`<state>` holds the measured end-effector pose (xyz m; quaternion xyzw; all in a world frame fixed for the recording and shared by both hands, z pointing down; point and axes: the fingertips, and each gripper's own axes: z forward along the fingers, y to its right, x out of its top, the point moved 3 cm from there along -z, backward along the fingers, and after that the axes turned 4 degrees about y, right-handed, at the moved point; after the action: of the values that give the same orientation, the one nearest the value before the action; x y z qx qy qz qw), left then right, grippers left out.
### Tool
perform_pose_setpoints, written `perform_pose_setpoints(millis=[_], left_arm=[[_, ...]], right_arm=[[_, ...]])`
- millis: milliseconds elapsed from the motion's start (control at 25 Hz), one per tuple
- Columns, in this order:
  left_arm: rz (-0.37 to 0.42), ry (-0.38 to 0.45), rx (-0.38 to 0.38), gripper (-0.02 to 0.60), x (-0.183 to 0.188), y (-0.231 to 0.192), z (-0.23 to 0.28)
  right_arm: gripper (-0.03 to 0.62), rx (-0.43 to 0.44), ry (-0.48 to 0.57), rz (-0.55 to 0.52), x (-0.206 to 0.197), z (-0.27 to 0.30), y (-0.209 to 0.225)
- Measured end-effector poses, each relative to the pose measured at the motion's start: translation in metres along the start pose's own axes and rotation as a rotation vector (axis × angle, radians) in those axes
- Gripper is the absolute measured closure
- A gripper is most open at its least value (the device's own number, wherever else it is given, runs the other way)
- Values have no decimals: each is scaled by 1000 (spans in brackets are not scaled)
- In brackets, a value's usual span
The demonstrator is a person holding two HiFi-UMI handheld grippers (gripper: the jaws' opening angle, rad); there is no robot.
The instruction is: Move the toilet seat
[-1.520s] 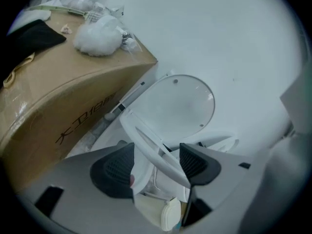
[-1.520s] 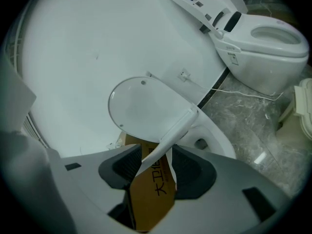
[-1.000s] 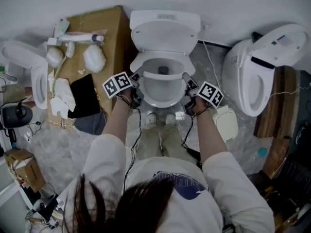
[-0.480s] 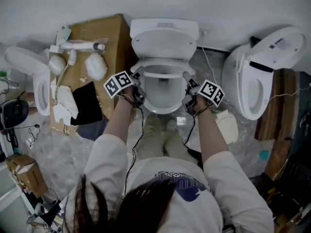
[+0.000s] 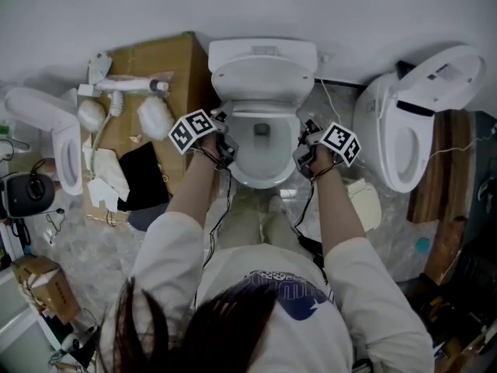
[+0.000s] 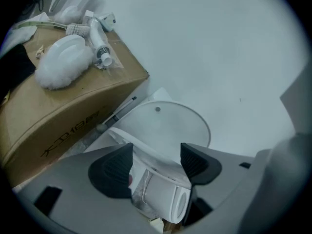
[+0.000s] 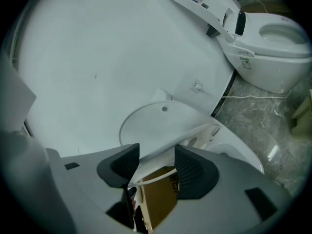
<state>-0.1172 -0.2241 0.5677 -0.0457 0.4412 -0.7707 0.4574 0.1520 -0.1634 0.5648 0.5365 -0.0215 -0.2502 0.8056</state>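
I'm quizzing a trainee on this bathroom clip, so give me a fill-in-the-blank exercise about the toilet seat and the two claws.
1. The toilet seat is clamped by ____ claws: the left claw and the right claw.
2. In the head view, the cardboard box stands to the ____ of the seat.
3. The seat is tilted up off the white ____.

Missing words: two; left; bowl

Head view looks steeply down; both gripper views closely face the toilet seat [image 6: 152, 155].
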Motion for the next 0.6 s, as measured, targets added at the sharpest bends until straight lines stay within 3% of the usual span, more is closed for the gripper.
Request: perform_pose_setpoints(millis=[600], left_arm=[[-84,49,-57,288,45,27,34]], right_arm=[[350,3,85,63,40,45,-25]])
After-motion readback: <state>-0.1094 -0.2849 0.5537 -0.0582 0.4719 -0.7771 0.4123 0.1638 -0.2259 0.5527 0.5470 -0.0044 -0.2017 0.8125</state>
